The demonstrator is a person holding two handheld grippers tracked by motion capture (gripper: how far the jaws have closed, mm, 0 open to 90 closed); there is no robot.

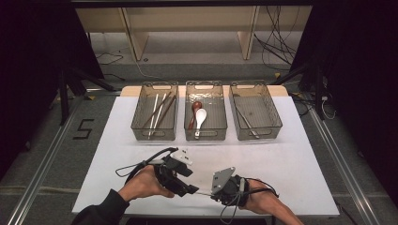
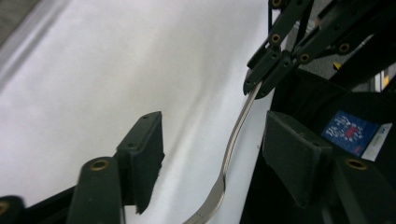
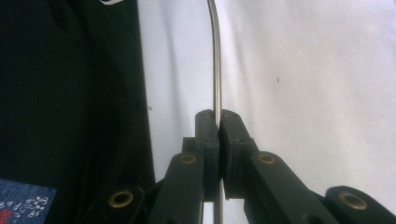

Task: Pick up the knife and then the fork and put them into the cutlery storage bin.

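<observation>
My right gripper clamps the fork by its handle, taking it over, so my left gripper stands apart around it, near the middle bin

Silver metal utensil, black jaws both grippers. White table. Three smoky-grey see-through bins at far edge: white and brown chopsticks, one reddish-brown spoon, one white spoon.

grey floor — pale wooden shelving behind, dark sides.
</observation>
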